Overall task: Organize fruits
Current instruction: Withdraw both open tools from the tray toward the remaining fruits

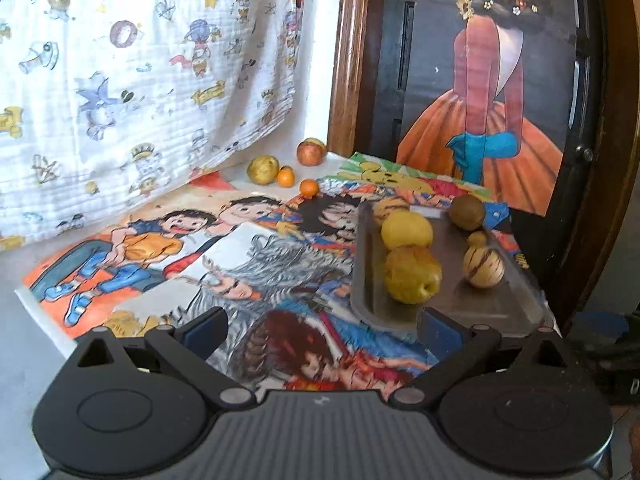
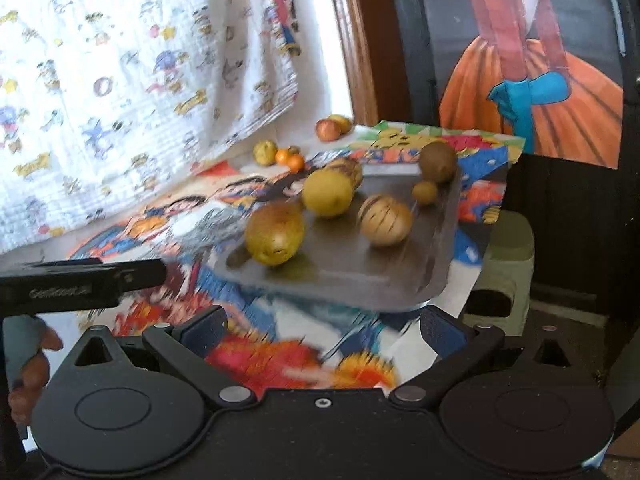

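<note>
A grey metal tray (image 1: 472, 300) (image 2: 360, 276) lies on the right of the picture-covered table. In it are two yellow fruits (image 1: 412, 274) (image 1: 406, 229), a striped melon-like fruit (image 1: 483, 266) (image 2: 385, 220), a brown kiwi (image 1: 466, 212) (image 2: 437, 162), a small yellowish fruit (image 1: 477, 238) and another striped fruit (image 1: 389, 205). At the table's back lie a yellow fruit (image 1: 263, 169), two small oranges (image 1: 286, 177) (image 1: 309, 188) and a reddish apple (image 1: 310, 153). My left gripper (image 1: 320, 328) is open and empty before the tray. My right gripper (image 2: 322, 328) is open and empty near the tray's front edge.
A cartoon-print white cloth (image 1: 140, 80) hangs at the back left. A wooden frame (image 1: 344, 60) and a dark panel with a painted girl (image 1: 492, 80) stand behind the tray. A green stool (image 2: 504, 272) stands right of the table. The left gripper's body (image 2: 80, 284) shows at left.
</note>
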Action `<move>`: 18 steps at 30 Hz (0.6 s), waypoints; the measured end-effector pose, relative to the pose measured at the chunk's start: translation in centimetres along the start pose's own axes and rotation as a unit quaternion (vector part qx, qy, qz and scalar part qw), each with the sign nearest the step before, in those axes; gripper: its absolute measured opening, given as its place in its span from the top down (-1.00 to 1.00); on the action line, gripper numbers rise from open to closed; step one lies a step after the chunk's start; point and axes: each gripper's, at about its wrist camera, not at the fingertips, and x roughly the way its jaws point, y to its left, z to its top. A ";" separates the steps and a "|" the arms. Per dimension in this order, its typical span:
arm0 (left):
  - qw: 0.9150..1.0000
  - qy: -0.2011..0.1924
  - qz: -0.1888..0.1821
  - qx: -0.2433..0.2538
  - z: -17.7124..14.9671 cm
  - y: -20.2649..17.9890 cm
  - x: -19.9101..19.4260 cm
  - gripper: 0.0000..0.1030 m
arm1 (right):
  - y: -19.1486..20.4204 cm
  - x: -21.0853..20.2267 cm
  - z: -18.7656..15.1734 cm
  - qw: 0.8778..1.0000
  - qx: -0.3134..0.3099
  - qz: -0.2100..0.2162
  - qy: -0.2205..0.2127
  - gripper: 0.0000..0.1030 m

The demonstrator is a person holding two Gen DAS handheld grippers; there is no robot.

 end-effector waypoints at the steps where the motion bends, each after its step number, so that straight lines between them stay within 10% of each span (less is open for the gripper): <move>1: 1.000 0.005 0.006 0.002 -0.2 0.0 0.0 -0.99 | 0.3 -0.1 -0.3 1.000 -0.004 0.002 0.000 -0.99; 18: 0.997 0.028 0.065 -0.019 -1.0 2.1 0.1 -0.99 | 2.1 -0.1 -0.8 0.999 -0.033 0.037 -0.002 -0.99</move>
